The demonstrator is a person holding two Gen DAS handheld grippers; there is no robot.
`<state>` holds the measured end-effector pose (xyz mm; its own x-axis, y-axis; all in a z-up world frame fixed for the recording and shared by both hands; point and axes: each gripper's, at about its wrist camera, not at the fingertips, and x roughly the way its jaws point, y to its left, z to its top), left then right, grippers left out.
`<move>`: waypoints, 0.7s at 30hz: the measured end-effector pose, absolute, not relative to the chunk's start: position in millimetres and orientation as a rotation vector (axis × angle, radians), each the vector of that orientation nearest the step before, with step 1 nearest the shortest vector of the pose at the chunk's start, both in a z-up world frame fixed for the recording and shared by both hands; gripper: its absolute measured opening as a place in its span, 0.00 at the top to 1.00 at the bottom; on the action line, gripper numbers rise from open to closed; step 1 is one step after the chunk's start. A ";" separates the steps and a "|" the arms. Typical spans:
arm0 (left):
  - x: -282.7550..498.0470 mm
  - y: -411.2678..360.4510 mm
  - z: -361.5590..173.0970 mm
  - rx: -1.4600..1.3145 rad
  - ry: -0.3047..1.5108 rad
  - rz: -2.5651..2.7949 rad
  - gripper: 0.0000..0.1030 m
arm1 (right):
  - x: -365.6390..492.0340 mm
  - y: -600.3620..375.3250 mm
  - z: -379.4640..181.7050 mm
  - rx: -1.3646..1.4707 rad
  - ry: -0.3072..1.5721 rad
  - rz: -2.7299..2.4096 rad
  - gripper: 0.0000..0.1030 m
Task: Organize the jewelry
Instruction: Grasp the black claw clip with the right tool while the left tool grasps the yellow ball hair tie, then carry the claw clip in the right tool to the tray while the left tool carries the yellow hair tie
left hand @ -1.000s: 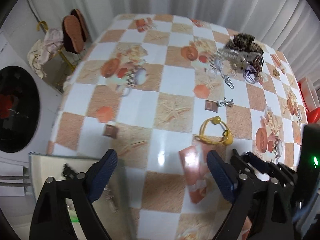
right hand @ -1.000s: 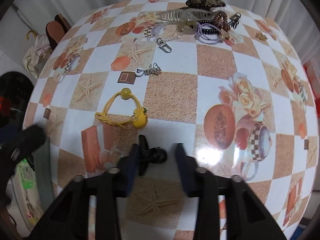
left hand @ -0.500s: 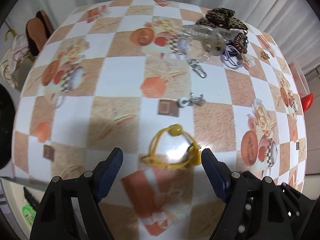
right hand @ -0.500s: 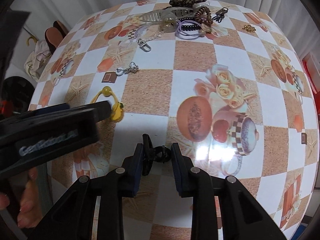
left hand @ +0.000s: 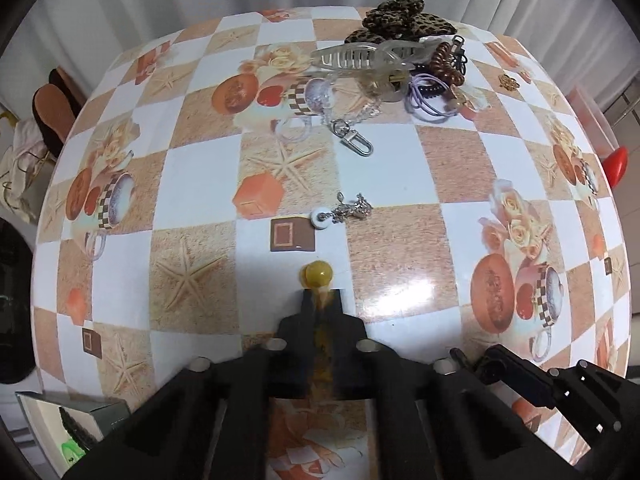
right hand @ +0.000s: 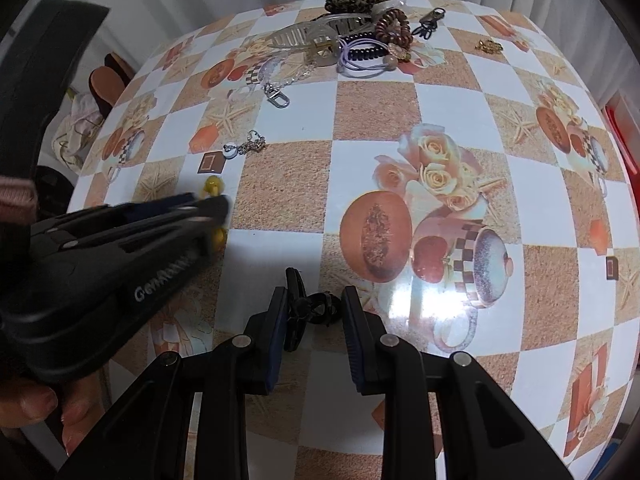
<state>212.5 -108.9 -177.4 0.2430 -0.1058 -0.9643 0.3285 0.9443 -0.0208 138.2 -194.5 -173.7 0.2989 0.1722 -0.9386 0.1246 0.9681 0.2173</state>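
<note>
My left gripper (left hand: 321, 300) is shut on the yellow hair tie (left hand: 318, 274), whose bead sticks out past the fingertips; the left gripper (right hand: 218, 212) also shows in the right wrist view, with yellow parts of the hair tie (right hand: 212, 185) above and below its tip. My right gripper (right hand: 314, 304) is shut on a small black hair clip (right hand: 308, 306) held just above the table. A silver charm with a white bead (left hand: 344, 212) lies ahead. A pile of hair accessories (left hand: 400, 60) sits at the far edge: clear claw clip, leopard scrunchie, coil ties, purple bands.
A silver keychain clasp (left hand: 354, 140) lies in front of the pile. A small gold piece (left hand: 508, 82) lies far right. A grey box (left hand: 76, 420) stands at the near left edge. The table (left hand: 400, 240) has a checkered cloth. Shoes (left hand: 56, 112) lie on the floor left.
My left gripper moved forward over the yellow hair tie and closed on it. My right gripper kept its hold on the black clip and shifted slightly.
</note>
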 end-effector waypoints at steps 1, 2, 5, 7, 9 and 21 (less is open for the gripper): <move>212.5 -108.2 -176.9 0.190 1.295 -0.304 0.93 | 138.0 -195.5 -172.8 0.275 1.268 0.035 0.74; 211.9 -106.9 -176.0 0.170 1.299 -0.311 0.93 | 137.4 -196.9 -171.9 0.279 1.269 0.037 0.74; 206.4 -97.8 -170.4 0.126 1.302 -0.315 0.93 | 134.3 -204.5 -173.1 0.327 1.282 0.047 0.74; 200.4 -93.1 -164.9 0.103 1.300 -0.315 0.93 | 130.6 -211.3 -173.5 0.354 1.284 0.046 0.74; 194.7 -88.2 -159.4 0.085 1.299 -0.318 0.93 | 126.3 -218.0 -173.0 0.377 1.287 0.045 0.74; 151.3 -82.6 -125.5 0.056 1.301 -0.320 0.93 | 103.5 -238.4 -159.4 0.433 1.320 0.056 0.74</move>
